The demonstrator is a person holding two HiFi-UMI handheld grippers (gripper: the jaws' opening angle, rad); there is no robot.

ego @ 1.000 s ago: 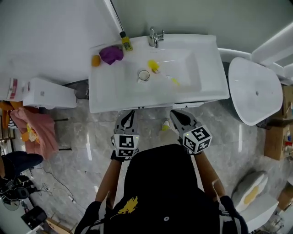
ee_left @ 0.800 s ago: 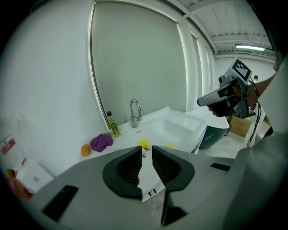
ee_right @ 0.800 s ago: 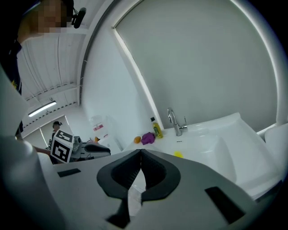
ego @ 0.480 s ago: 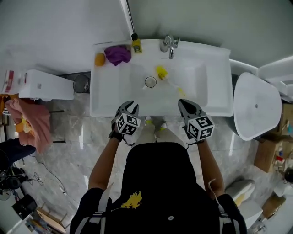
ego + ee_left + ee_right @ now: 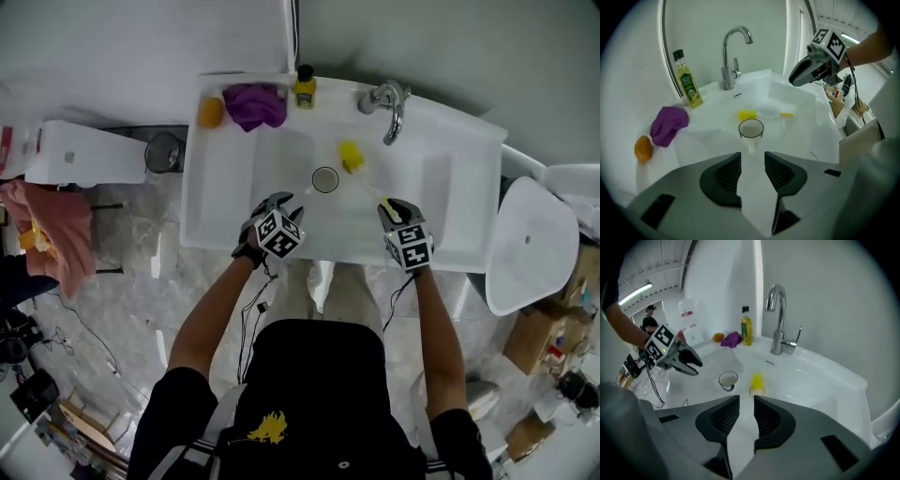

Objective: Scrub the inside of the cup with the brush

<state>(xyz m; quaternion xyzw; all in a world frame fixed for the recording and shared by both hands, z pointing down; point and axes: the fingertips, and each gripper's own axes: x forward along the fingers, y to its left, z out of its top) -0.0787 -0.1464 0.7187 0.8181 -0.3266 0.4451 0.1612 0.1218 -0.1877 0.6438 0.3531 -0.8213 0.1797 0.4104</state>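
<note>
while both grippers hang over the near edge of the white sink (image 5: 225, 202), neither holds anything. the left gripper (image 5: 281, 204) has its jaws well apart, having just been opening, with only bare basin between them. the right gripper (image 5: 397, 208) shows a narrower gap, also just opening and empty. the clear cup (image 5: 324, 179) stands mid-basin, with little more than its dark rim readable. just beyond it, toward the faucet (image 5: 386, 101), lies the brush (image 5: 352, 157). its yellow head is plain, but the pale handle nearly vanishes against the white, and the right gripper view hides it behind the jaws. at the far left corner sit a purple cloth (image 5: 255, 103), a yellow bottle (image 5: 305, 87) and a small orange object (image 5: 210, 111) of unclear kind.
</note>
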